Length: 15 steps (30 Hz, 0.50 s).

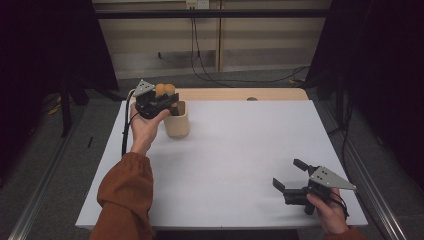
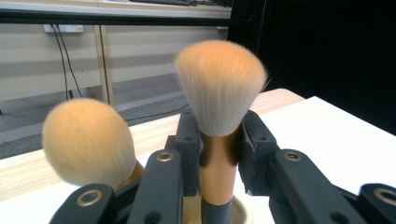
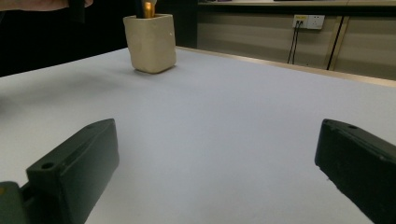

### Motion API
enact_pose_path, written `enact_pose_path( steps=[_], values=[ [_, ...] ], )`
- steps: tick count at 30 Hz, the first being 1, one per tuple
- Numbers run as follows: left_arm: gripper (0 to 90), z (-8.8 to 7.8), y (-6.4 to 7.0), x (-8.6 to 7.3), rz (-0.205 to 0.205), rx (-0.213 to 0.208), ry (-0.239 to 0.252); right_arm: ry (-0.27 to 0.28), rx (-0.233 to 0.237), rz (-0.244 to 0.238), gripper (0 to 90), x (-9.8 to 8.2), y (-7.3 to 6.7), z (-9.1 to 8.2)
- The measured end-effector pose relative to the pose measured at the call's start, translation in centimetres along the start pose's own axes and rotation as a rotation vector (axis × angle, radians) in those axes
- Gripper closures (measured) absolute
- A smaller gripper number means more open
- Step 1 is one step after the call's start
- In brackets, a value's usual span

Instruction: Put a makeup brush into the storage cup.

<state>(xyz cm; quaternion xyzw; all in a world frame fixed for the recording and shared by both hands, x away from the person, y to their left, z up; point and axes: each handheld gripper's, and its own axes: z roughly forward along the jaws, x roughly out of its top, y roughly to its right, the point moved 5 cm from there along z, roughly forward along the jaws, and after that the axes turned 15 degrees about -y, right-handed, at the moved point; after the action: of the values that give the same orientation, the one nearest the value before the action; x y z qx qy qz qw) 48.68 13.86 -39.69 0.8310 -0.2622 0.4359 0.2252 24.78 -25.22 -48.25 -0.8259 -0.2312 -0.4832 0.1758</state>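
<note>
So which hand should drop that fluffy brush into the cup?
The left. Its gripper already pinches the brush by the handle, right above the beige cup. The right gripper sits open at the table's near corner, far from the cup.

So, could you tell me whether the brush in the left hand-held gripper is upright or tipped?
Upright: the brush stands bristles-up between the left hand-held gripper pads, its handle reaching down into the cup.
</note>
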Motion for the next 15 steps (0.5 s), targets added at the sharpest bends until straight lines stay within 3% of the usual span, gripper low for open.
enact_pose_path(
  steps=[15],
  values=[
    [72.1,1.1,0.1,-1.4,0.010,-0.027,-0.034,-0.003,0.001,-0.002,0.0,-0.1,0.0,0.0]
  ],
)
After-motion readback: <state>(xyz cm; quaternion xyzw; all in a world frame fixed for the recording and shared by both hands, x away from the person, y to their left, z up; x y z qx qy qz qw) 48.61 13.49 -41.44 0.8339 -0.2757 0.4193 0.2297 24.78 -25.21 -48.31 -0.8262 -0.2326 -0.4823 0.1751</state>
